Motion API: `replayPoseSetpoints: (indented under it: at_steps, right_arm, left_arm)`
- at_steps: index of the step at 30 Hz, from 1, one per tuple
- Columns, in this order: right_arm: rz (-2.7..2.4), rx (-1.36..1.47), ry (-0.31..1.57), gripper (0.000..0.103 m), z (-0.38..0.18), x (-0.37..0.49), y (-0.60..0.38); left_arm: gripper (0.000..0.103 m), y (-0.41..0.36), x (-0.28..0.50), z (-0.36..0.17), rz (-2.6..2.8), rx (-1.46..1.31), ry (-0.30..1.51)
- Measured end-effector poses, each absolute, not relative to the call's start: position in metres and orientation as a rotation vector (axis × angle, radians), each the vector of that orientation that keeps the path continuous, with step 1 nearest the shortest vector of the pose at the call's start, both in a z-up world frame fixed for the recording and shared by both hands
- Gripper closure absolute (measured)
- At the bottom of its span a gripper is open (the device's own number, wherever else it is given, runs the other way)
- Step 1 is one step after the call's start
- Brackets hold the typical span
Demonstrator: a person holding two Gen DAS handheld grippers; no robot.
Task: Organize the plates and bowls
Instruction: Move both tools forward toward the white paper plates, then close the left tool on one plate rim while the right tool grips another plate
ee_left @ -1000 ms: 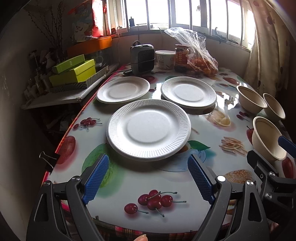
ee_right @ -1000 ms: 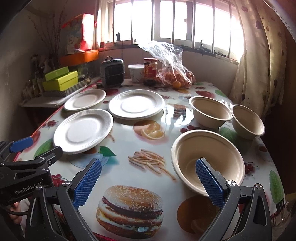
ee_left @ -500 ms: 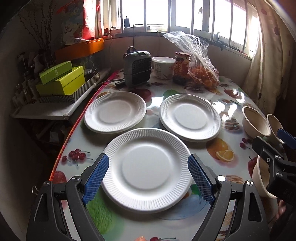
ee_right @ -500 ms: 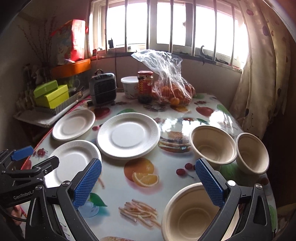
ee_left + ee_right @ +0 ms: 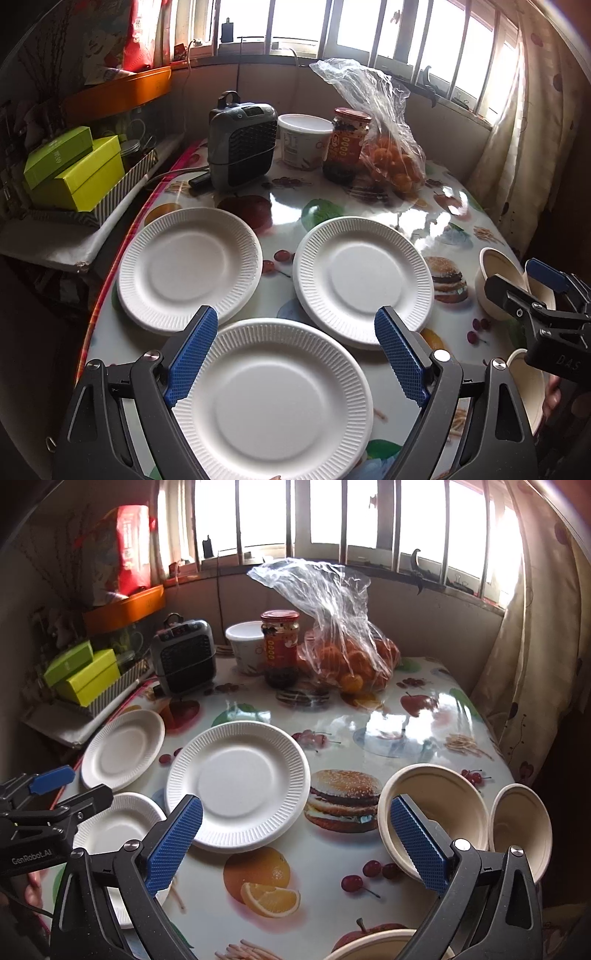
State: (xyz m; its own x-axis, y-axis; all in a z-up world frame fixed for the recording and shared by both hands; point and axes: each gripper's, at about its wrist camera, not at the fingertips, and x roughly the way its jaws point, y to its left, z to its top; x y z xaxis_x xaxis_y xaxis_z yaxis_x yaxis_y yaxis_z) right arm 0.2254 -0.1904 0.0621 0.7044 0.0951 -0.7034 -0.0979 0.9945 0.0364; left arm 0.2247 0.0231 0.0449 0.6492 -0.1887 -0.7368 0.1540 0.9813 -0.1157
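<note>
Glossy fruit-print table (image 5: 369, 206) by window. Left gripper (image 5: 295, 358), jaws spread, empty, hangs directly above nearest plate (image 5: 273, 398); right gripper (image 5: 295, 843), also spread, faces bowls (image 5: 439, 805).

"GenRobot.AI" reads in white on the black body of the left gripper (image 5: 55, 794), seen from the right wrist. From the left wrist, "DAS" shows faintly on the right gripper (image 5: 535, 291). The jar (image 5: 280, 646) label carries print too small to read.
</note>
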Motion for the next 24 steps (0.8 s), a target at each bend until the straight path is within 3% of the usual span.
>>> replayPoseSetpoints:
  at_steps: [8,10,14,16,24]
  right_arm:
    - [0.161,0.029,0.867,0.001,0.047,0.267,-0.193]
    - [0.188,0.029,0.887,0.007,0.042,0.276,-0.191]
    - [0.214,0.047,0.936,0.01,0.032,0.297,-0.193]
    - [0.217,0.065,0.965,0.021,0.027,0.306,-0.195]
    - [0.237,0.052,1.04,0.032,0.008,0.322,-0.192]
  left_arm:
    - [0.016,0.026,0.263,0.033,-0.251,-0.117,0.928]
    - [0.016,0.027,0.27,0.03,-0.248,-0.123,0.939]
    - [0.018,0.023,0.282,0.026,-0.258,-0.12,0.966]
    - [0.024,0.019,0.288,0.023,-0.278,-0.104,0.979]
    - [0.04,0.013,0.307,0.008,-0.286,-0.088,1.039]
